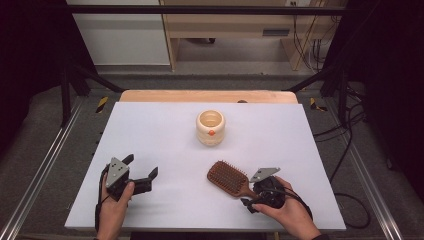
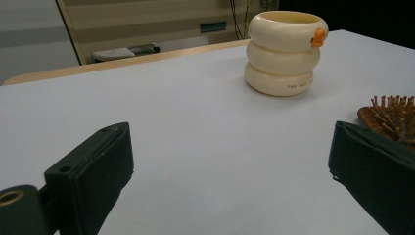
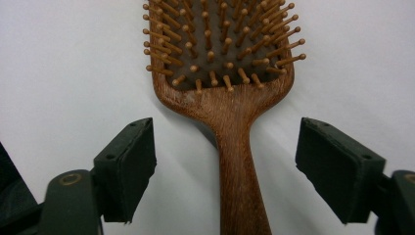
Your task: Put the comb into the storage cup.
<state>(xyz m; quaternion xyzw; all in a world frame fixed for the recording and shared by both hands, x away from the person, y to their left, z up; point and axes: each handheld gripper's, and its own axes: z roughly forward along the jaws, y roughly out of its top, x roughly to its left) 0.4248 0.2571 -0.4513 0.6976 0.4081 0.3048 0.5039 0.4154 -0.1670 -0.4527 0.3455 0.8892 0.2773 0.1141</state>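
Note:
A wooden paddle hairbrush (image 1: 228, 178) lies bristles-up on the white table (image 1: 150, 130), its handle pointing to the near right. My right gripper (image 1: 248, 198) straddles that handle (image 3: 235, 147); its jaws stand apart on either side and the pads do not touch the wood. My left gripper (image 1: 142, 167) rests at the near left, open, with bare table between its fingers (image 2: 93, 171). A cream ribbed cup with an orange knob (image 1: 210, 127) stands upright mid-table, also ahead in the left gripper view (image 2: 285, 51), where the brush's bristles (image 2: 391, 110) peek in at right.
The table's wooden far edge (image 1: 207, 96) borders a floor with cables at right (image 1: 345, 135). A metal frame and rails (image 1: 45, 165) run along both sides. Wooden furniture (image 1: 235, 30) stands beyond the table.

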